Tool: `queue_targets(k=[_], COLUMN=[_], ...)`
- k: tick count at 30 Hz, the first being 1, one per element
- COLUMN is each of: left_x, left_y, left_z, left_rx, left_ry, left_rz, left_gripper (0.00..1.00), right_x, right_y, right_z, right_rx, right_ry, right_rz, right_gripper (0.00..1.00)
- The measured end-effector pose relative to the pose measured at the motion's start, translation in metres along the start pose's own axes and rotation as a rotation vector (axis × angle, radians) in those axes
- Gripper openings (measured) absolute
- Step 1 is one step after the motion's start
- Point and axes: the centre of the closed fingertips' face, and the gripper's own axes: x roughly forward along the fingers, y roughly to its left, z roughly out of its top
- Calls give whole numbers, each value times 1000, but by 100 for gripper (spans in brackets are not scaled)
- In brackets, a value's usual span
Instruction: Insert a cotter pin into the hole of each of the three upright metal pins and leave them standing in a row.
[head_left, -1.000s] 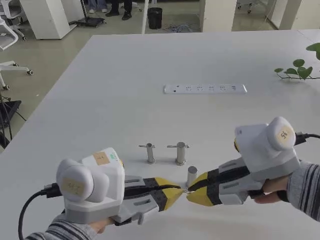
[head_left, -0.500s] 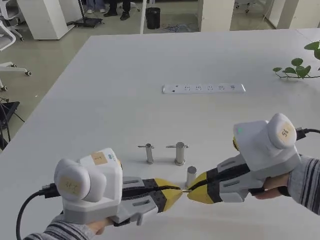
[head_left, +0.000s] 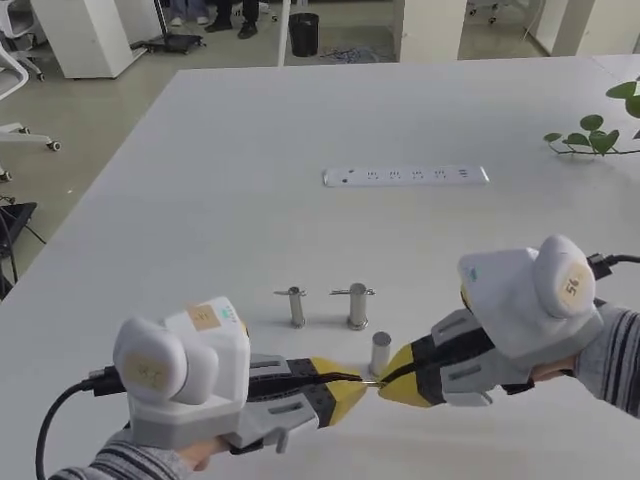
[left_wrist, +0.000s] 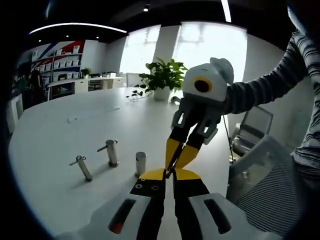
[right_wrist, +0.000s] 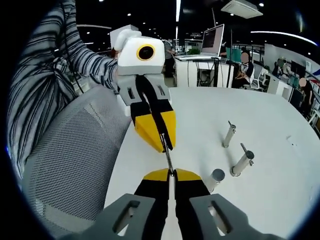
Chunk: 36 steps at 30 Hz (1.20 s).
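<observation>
**Two grippers, one cotter pin, low in the frame**

In the head view we saw the left gripper (head_left: 357, 384) come in from the lower left and the right gripper (head_left: 383, 387) from the lower right. Their yellow tips nearly met low in the middle of the frame. A thin cotter pin (head_left: 370, 381) bridged the small gap between them.

The right gripper view showed this best. The cotter pin ran from the left gripper's tips, just above centre, down to the right gripper's own tips at bottom centre. Each pair of jaws was pressed together on one end of it, as far as we could tell. In the left gripper view both sets of jaws also stood closed, tip to tip, and the cotter pin itself was too slight to make out.

The nearest metal pin (head_left: 380, 352) stood upright on the white table (head_left: 230, 170), just above the meeting tips and apart from them. It was a short cylinder with a flat top. Up and to the left of it stood the middle metal pin (head_left: 358, 306), with a thin cross piece (head_left: 345, 292) through its head. The left metal pin (head_left: 297, 306) stood beside that one at the same height in the frame, fitted the same way.

A white power strip (head_left: 405, 176) lay across the upper middle of the frame, well apart from the pins. A plant (head_left: 588, 137) reached in at the upper right edge. A mesh chair (right_wrist: 70, 150) took up the left of the right gripper view.
</observation>
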Motion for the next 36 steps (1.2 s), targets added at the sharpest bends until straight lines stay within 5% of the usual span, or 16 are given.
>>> queue_targets(k=[9,23,36], left_x=[7,25,53], left_y=[6,24,46], left_z=[-4,-16,-26], left_rx=[44,55,-67], left_ry=[11,19,18], left_rz=[36,202,305], left_gripper=[17,38,31], right_x=[-11,-32,-34], right_y=[-16,-48,-65], right_z=[-14,-47,-69], right_rx=[-28,-65,-97], right_ry=[62,213,310], right_rz=[-57,-143,-147], right_gripper=[0,0,0])
